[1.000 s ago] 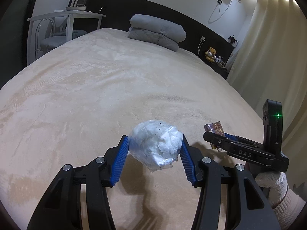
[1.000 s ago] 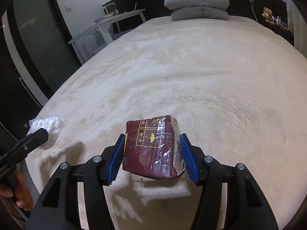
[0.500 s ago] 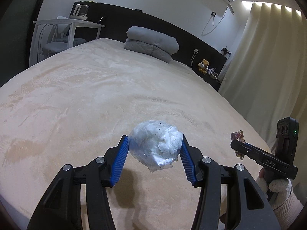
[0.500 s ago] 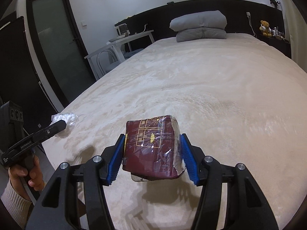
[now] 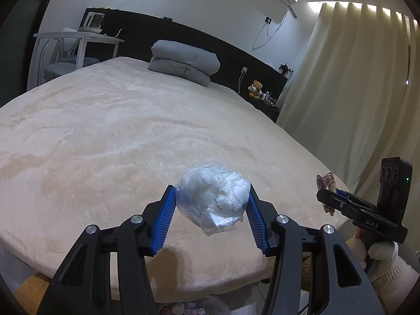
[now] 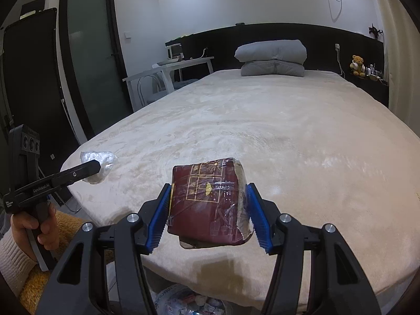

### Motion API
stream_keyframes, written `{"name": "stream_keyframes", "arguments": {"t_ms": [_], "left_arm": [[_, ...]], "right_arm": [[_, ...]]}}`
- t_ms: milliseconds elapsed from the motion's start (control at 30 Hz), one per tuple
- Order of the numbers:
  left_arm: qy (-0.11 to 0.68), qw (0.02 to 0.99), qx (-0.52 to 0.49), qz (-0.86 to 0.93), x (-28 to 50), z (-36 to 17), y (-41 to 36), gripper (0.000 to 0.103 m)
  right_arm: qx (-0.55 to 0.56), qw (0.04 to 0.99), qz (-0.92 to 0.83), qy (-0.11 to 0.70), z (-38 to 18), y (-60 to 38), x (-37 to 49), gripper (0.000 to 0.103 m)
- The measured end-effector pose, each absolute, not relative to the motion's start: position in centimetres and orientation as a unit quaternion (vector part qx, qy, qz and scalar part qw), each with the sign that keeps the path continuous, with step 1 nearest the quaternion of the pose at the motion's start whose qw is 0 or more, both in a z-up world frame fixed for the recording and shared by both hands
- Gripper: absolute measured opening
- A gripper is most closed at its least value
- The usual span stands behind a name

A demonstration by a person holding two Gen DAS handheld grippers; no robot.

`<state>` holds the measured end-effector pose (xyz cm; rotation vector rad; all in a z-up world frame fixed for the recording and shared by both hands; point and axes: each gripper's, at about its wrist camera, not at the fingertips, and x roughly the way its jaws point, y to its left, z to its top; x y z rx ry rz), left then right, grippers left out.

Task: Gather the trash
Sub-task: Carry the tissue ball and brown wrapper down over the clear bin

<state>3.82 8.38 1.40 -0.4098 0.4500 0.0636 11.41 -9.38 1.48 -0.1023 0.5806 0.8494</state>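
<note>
Trash in 2 pieces is being carried above the near edge of a bed (image 5: 110,141). The 1st piece, a crumpled clear plastic bag (image 5: 214,197) stuffed with white tissue, is bulging round and showing small dark specks, with a loose flap hanging below. It is sitting between the blue ribbed pads of the left gripper (image 5: 210,210), which is clamping it from both sides, clear of the beige plush blanket. The 2nd piece, a dark red packet (image 6: 207,203) wrapped in wrinkled clear film and printed with gold line patterns, is being pinched between the pads of the right gripper (image 6: 208,207), its torn lower corner sagging beneath the fingers. Each gripper is appearing in the other's view, gripped by a hand (image 6: 43,225) in a cream knitted sleeve. A folded grey quilt (image 6: 271,57) is lying at the head of the bed, well apart from both pieces. A bag of mixed litter (image 6: 183,302) is showing below the bed's edge, under the grippers.
</note>
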Motion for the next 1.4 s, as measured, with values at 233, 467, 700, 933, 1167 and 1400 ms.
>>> {"name": "stream_keyframes", "arguments": {"t_ms": [233,467,700,933,1167,1400], "left_arm": [[0.218,0.956,-0.197,0.021,1.3,1.3,6.4,0.051],[0.224,0.957,-0.186,0.001,-1.2,1.0,3.7,0.051],[0.243,0.955,-0.169,-0.023,-2.4,0.3,1.0,0.051],[0.26,0.946,-0.185,-0.047,-2.8,-0.8,-0.4,0.051],[0.285,0.934,-0.208,-0.055,-2.6,-2.2,-1.2,0.051],[0.34,0.909,-0.237,-0.05,-1.7,-5.0,-1.0,0.051]], "right_arm": [[-0.057,0.873,0.4,0.272,0.9,-12.0,8.1,0.057],[-0.056,0.87,0.406,0.274,0.2,-13.5,5.2,0.057],[-0.057,0.861,0.415,0.29,-0.9,-13.5,3.3,0.057],[-0.046,0.843,0.43,0.319,-1.8,-12.8,2.7,0.057],[-0.017,0.822,0.435,0.367,-2.6,-11.9,3.3,0.057],[0.019,0.793,0.419,0.442,-4.7,-11.9,5.0,0.057]]}}
